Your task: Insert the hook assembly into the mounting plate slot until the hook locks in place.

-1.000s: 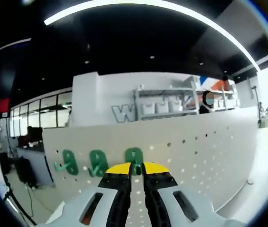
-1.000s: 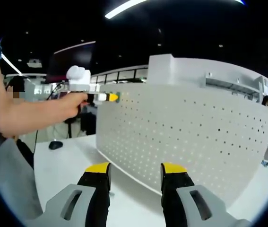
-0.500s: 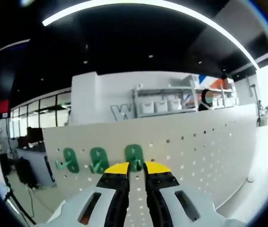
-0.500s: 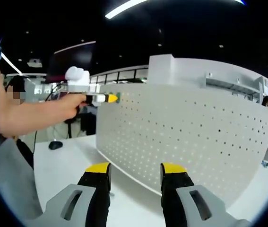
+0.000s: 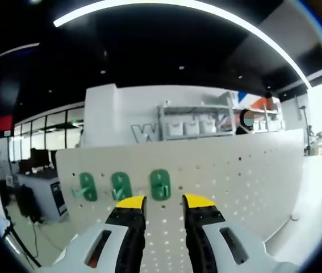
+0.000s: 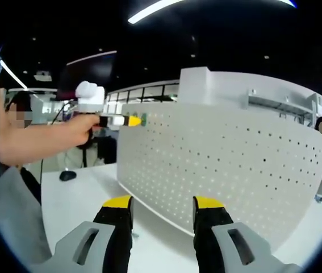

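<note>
- Left gripper (image 5: 164,203), grey body with black jaws and yellow tips; jaws stand apart with bare pegboard showing between the tips, nothing held; it points straight at the board
- Just above and between those tips sits the nearest green plastic hook assembly (image 5: 160,184), flat against the white perforated mounting plate (image 5: 246,176); hook and jaw tips look apart, not touching
- Two more green hooks (image 5: 121,186) hang to its left in the same row, the furthest one (image 5: 87,187) near the plate's left edge; all three sit in the upper rows of holes
- From the right gripper view, the left gripper (image 6: 118,120) shows sidelong in a person's hand (image 6: 81,129), its yellow tips just beside the plate's top left corner, a bit of green (image 6: 143,119) right at the tips
- Right gripper (image 6: 163,203), same grey-black-yellow build; jaws wide apart and empty; it hangs low over the white tabletop (image 6: 75,199), near the foot of the mounting plate (image 6: 223,165) but clear of it
- Plate stands upright on the tabletop, running away to the right
- Beyond: grey metal shelving (image 5: 197,119) with white bins behind the plate; a long white ceiling light strip (image 5: 206,14); a small dark object (image 6: 67,174) on the table's far left; its kind cannot be told
</note>
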Action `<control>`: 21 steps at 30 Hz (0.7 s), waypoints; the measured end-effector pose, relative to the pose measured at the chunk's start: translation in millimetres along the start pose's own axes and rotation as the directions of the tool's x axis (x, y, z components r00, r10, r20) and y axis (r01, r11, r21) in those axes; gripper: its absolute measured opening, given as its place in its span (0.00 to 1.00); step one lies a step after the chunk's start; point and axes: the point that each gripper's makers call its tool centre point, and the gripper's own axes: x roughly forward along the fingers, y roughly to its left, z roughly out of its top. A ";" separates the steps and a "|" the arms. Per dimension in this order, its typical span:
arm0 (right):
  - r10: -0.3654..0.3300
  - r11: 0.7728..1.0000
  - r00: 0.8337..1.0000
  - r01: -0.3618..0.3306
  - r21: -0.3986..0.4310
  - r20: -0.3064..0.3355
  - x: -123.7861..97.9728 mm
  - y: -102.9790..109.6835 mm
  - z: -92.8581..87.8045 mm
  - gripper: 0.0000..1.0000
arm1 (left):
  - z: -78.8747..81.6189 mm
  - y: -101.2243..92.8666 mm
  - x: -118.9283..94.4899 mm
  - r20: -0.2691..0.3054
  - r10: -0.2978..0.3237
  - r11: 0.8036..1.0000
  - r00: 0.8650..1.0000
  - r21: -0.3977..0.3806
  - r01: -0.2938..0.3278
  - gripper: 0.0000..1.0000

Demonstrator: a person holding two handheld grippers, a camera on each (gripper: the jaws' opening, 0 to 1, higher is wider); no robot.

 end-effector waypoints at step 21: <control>0.010 1.000 1.000 -0.010 -0.006 0.012 2.3 6.0 6.1 0.41 | -43.1 -25.1 -31.5 -0.101 -0.091 0.994 0.991 0.044 0.096 0.27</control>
